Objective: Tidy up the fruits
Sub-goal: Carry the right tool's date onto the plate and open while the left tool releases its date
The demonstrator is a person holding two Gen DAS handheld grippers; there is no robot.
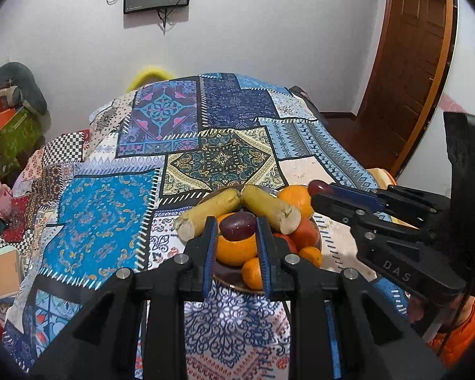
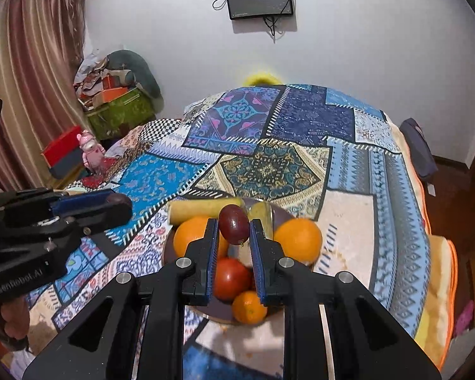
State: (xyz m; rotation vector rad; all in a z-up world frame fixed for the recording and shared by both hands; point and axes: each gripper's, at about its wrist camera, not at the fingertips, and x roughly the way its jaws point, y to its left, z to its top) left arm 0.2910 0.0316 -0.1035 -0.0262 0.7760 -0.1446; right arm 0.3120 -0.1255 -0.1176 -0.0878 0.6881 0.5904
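Both grippers hang over the plate (image 1: 234, 280) of fruit on the patchwork-covered bench (image 1: 104, 221).

The left gripper (image 1: 236, 226) clasps a dark purple fruit (image 1: 237, 225) between narrow-set jaws.

The right gripper (image 2: 234, 228), at 3 o'clock from the left, pinches a second purple fruit (image 2: 233, 223) at its fingertips above the oranges (image 2: 297, 240) and a red tomato (image 2: 231, 278).

Plate (image 1: 317, 237) mostly under piled fruit — yellow object (image 1: 148, 74) behind the table, blurred.
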